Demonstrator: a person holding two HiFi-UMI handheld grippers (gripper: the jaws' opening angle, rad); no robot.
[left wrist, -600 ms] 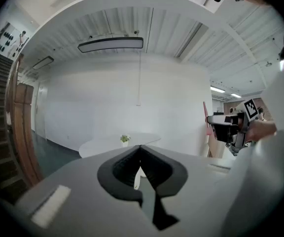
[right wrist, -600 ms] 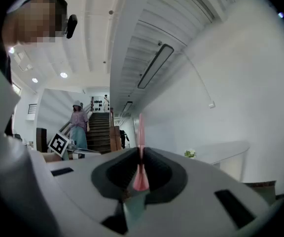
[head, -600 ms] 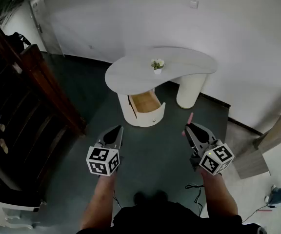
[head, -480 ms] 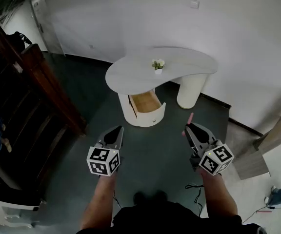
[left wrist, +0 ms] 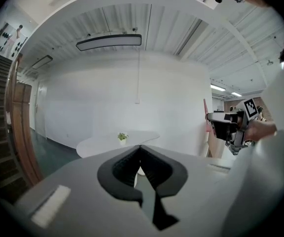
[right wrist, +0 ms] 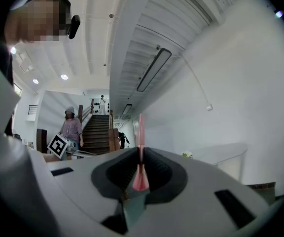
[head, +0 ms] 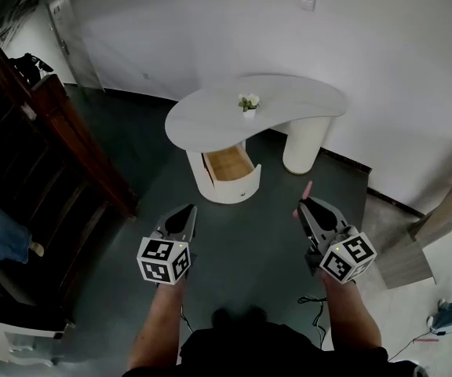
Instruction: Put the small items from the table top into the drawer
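Observation:
A white kidney-shaped table (head: pixel 281 99) stands well ahead of me, with a small potted plant (head: pixel 248 104) on its top. Under it a wooden-lined drawer (head: pixel 227 166) is pulled open. My left gripper (head: pixel 190 208) hangs low at the left, jaws shut with nothing between them (left wrist: pixel 140 147). My right gripper (head: pixel 303 204) is shut on a thin pink stick (head: pixel 306 190) that pokes out past its tips (right wrist: pixel 140 132). Both grippers are far short of the table. In the left gripper view the plant (left wrist: pixel 123 138) shows just above the jaws.
A dark wooden staircase (head: pixel 61 148) rises at the left, with a person's leg (head: pixel 6 238) beside it. A person (right wrist: pixel 72 130) stands by the stairs in the right gripper view. A wooden panel (head: pixel 446 210) leans at the right. Dark floor (head: pixel 242 234) lies between me and the table.
The table has slid slightly left in the head view. The person's leg at the left edge has moved lower. Both grippers stay where they were, the pink stick still held.

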